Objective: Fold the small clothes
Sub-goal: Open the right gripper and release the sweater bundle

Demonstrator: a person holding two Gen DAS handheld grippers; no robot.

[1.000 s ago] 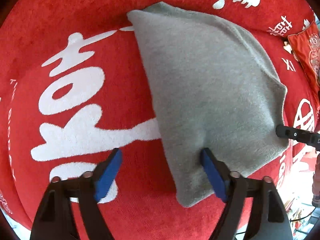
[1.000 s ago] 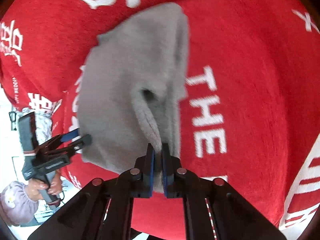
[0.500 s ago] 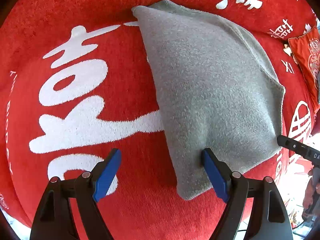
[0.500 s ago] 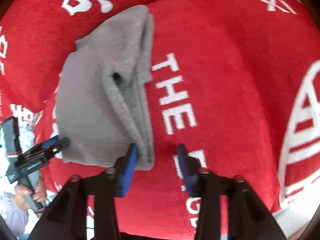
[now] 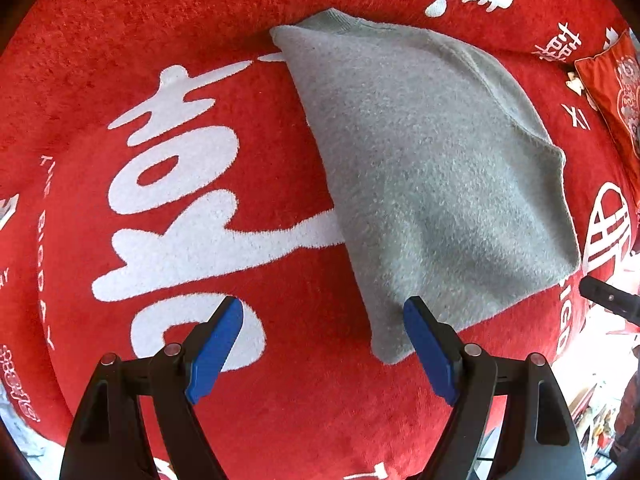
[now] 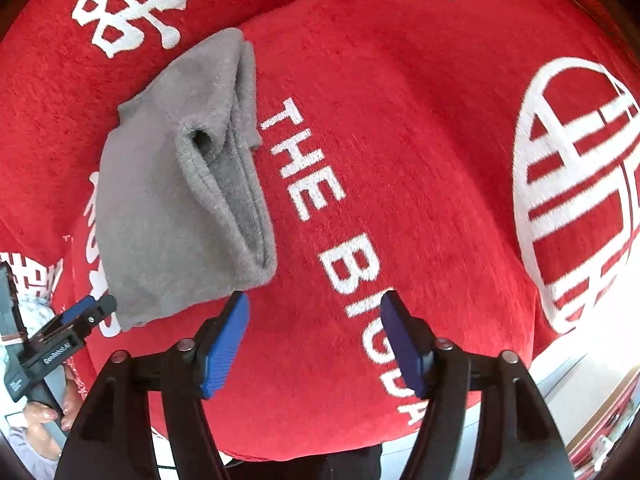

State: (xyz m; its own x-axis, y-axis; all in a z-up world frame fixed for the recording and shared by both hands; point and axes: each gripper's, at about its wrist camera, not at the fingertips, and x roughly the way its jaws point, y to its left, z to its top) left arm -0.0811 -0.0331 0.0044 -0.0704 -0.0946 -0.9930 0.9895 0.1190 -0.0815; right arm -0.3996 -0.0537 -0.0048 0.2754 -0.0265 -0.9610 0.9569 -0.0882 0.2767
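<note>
Right wrist view: right claw [image 6: 314,338] has just been opening, nothing between its pads, folded fuzzy grey garment [image 6: 176,200] at 10 o'clock; left claw [image 5: 324,344] spread wide too.

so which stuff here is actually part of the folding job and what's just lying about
Part of the job:
- grey knit garment, folded, lying on the cloth
- left tool, open, one pad at the garment's edge
- right tool, jaws just opened, nothing between them

Just there:
- red cloth with white lettering
- red patterned cushion
</note>
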